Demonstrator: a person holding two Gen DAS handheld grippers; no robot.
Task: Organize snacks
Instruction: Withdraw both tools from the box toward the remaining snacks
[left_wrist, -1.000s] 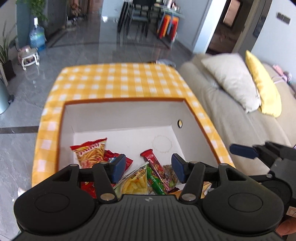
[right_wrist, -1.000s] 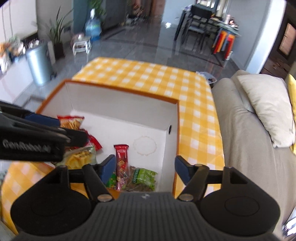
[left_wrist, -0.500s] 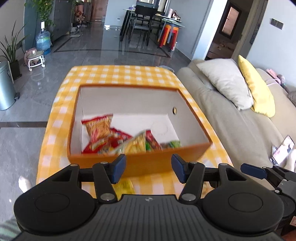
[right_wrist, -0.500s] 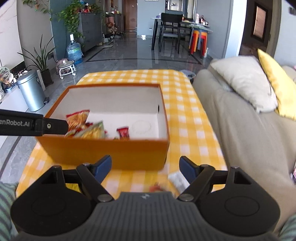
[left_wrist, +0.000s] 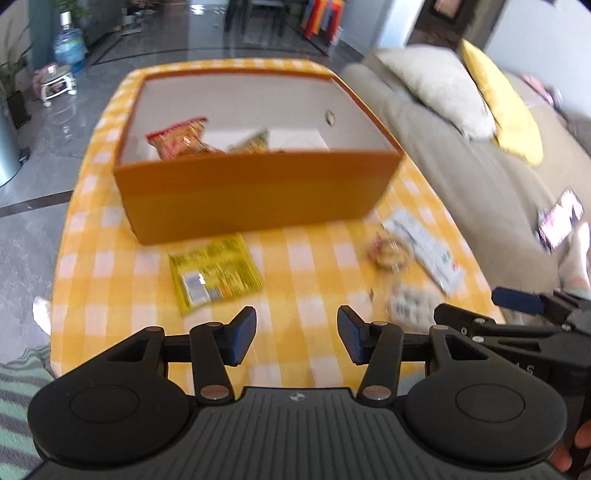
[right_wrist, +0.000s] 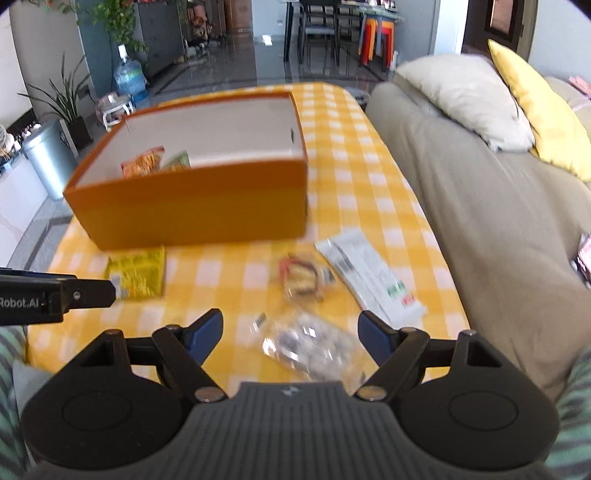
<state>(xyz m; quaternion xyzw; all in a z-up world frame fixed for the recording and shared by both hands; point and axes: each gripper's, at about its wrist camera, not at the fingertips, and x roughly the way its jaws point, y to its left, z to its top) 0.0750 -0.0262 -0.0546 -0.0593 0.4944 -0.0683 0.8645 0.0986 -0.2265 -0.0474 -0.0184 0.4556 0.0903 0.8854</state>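
L gripper (left_wrist: 297, 334): jaws part open & closing, nothing between them, only bare checked cloth showing in the gap. R gripper (right_wrist: 291, 332): jaws wide apart, a clear crinkly packet (right_wrist: 310, 343) lying on the surface between/under them; pads not pressing on it, contact w/ it can't be told through the blur.

Orange box (right_wrist: 192, 203) sits on the yellow-checked surface (right_wrist: 369, 192), open top, white inside. In it: red/orange snack bag (left_wrist: 181, 138) and a green-yellow bag (left_wrist: 253, 142) beside it, both at the box's near-left part; rest of the box floor bare.

Outside, relative to the box: yellow flat packet (left_wrist: 214, 273) just in front of its near wall, left part, back label up, print too small to read. White long wrapper (right_wrist: 369, 277) in front of the box's right corner, red/green marks, unreadable. Small clear-wrapped snack (right_wrist: 301, 277) between the yellow packet & white wrapper.

Writing: "Robot.AI" on the L gripper's side, seen in the R wrist view.
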